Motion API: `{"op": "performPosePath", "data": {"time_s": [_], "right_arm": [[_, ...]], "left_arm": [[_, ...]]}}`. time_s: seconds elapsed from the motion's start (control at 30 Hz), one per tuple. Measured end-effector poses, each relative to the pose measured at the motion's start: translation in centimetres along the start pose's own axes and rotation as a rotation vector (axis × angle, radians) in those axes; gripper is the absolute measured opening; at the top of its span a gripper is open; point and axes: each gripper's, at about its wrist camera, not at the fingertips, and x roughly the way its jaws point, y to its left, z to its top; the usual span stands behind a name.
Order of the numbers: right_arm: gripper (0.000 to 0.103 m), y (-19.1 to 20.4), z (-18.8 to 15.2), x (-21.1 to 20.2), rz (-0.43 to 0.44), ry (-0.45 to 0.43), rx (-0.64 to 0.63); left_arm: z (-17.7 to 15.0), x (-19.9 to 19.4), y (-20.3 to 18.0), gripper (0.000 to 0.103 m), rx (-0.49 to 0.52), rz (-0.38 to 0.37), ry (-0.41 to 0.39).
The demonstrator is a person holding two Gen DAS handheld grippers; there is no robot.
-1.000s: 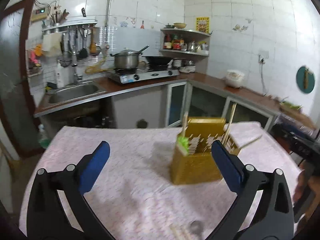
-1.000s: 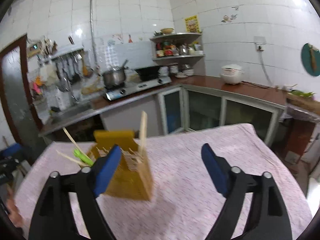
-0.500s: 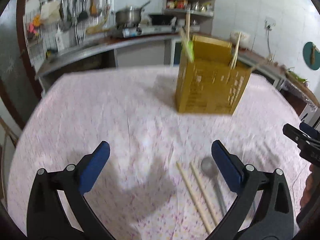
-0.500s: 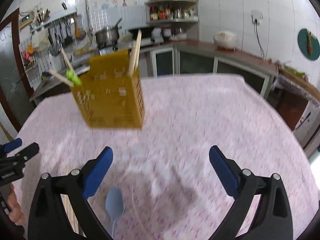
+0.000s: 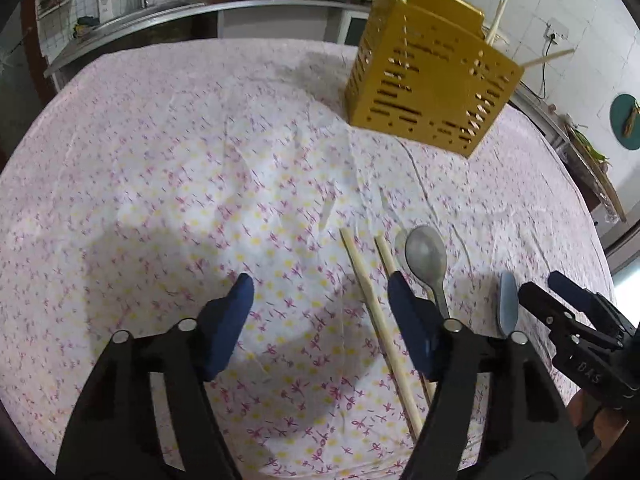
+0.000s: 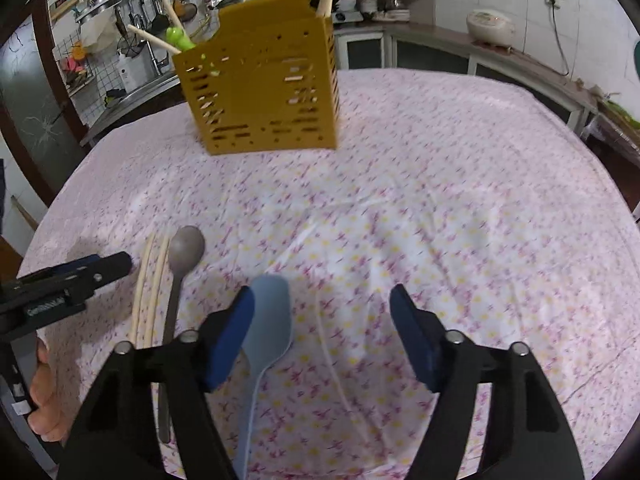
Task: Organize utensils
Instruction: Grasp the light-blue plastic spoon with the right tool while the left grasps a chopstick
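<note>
I am holding my left fingers parted over the surface, which is wearing a pink flowered cloth; they have just been closing in, yet nothing is pressed between the pads; one wooden chopstick is lying in the gap near my right-hand pad, and a second chopstick is running under that same pad; I am touching neither as far as I can tell. Just beyond that pad a grey spoon is resting bowl-up on the cloth, its handle slipping behind my finger.

My right fingers are also standing apart and have just been narrowing; a pale blue spoon is lying beside my left-hand pad, its bowl partly tucked behind that pad and its handle trailing back toward me; whether the pad is touching it I cannot tell, and the other pad is hanging over bare cloth well away from it.

In the right-wrist view the chopsticks, grey spoon and blue spoon are lying side by side, roughly parallel; the yellow slotted utensil holder is standing upright farther across the surface, well apart from them, with chopsticks and something green poking out of its top.
</note>
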Motion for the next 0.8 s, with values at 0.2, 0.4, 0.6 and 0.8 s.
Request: {"op": "performPosePath", "data": {"time_s": [0.2,0.4,0.6,0.8], "right_arm": [[0.036,0.6,0.1,1.3,0.064,0.058,0.000],[0.027,1.3,0.1,2.0,0.064,0.075,-0.013],[0.027,1.2,0.4,2.3,0.070,0.098,-0.002],[0.029,1.9,0.3,2.3,0.049,0.091,-0.033]], "left_arm": [[0.2,1.1,-1.0,0.042,0.025,-0.020,0.031],[0.6,1.8,-2.1,0.022,0.065,-0.035,0.048],[0.7,2.3,-3.3,0.022,0.115,-0.011,0.058],[1.2,2.7,-3.2,0.014,0.126,-0.018,0.071]]}}
